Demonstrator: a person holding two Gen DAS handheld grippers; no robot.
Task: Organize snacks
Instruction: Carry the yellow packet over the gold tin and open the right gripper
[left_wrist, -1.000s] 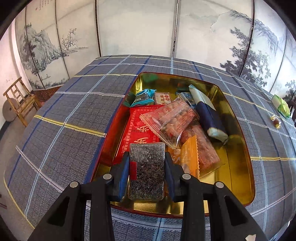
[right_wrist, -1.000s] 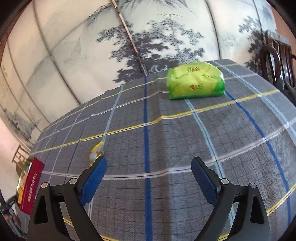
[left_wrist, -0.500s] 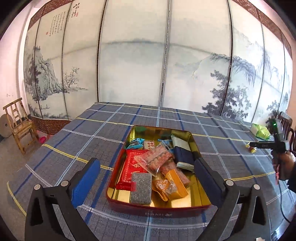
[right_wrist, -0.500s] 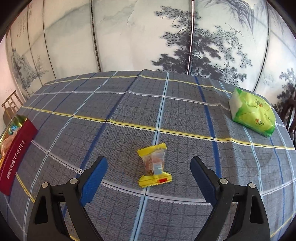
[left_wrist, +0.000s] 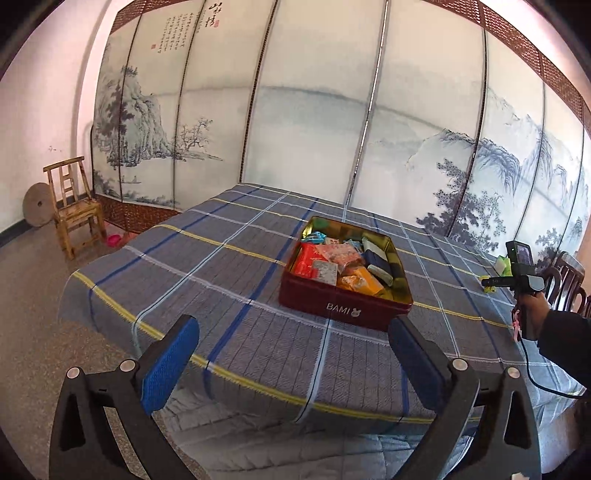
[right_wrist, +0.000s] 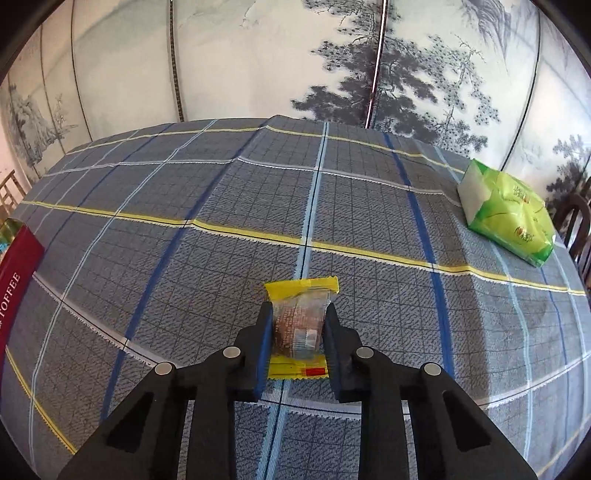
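The right gripper (right_wrist: 297, 325) has its jaws drawn in close on a small yellow-ended snack packet (right_wrist: 300, 328), both fingers pressing its clear middle (a brown sweet shows through) as it lies on the plaid tablecloth (right_wrist: 184, 258); a green packet (right_wrist: 508, 218) lies well apart, toward the cloth's far right edge. The left gripper (left_wrist: 291, 354) is spread wide with nothing between its blue pads (left_wrist: 168, 363), held back off the table's near edge; the red tin (left_wrist: 343, 310), full of mixed snacks, sits on the cloth beyond the fingertips, slightly right of centre.
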